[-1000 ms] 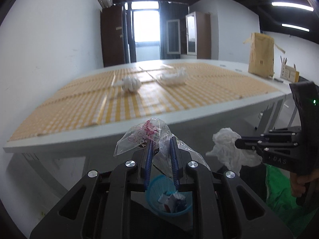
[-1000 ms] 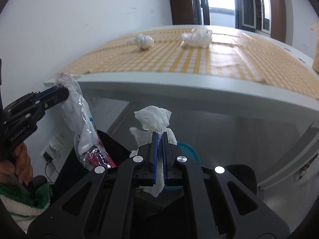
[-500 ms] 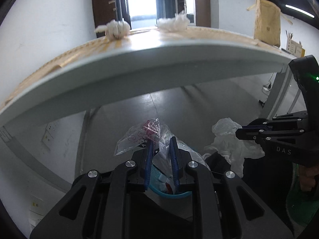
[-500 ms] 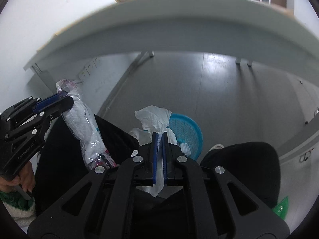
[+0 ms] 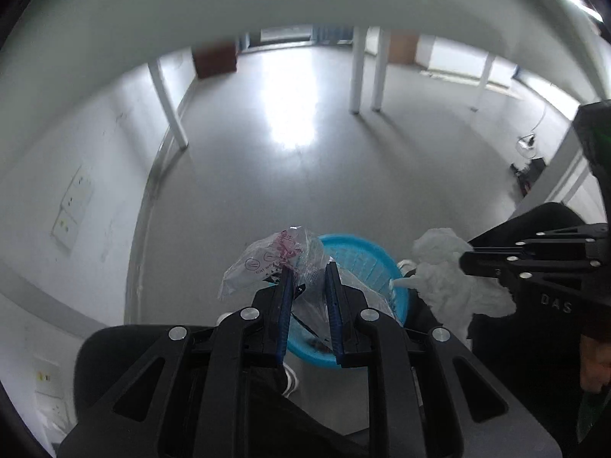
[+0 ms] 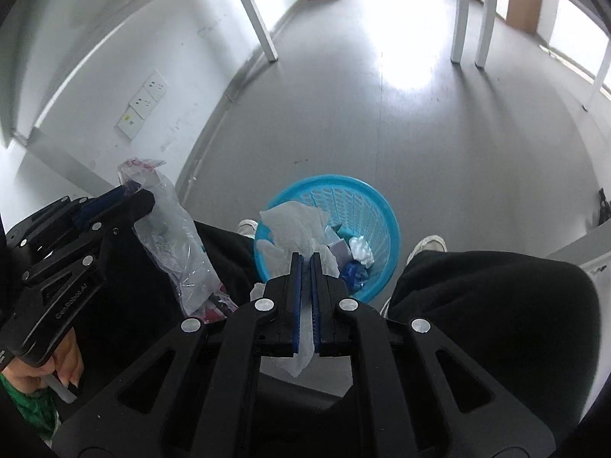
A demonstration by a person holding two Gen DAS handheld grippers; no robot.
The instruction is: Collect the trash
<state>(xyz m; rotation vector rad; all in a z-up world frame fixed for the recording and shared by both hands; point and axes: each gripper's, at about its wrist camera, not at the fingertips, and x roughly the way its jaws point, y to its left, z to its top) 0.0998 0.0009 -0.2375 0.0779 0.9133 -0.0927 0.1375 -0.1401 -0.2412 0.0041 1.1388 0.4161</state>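
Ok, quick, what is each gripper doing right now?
Left gripper: closed on the clear plastic bag, above the blue basket.
Right gripper: closed on the crumpled white tissue, above the same basket.

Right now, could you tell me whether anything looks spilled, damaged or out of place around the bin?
Nothing stands out. The blue basket stands upright on the floor with trash inside; the plastic wrapper and white tissue are each held in gripper fingers above it, and no litter lies on the visible floor.
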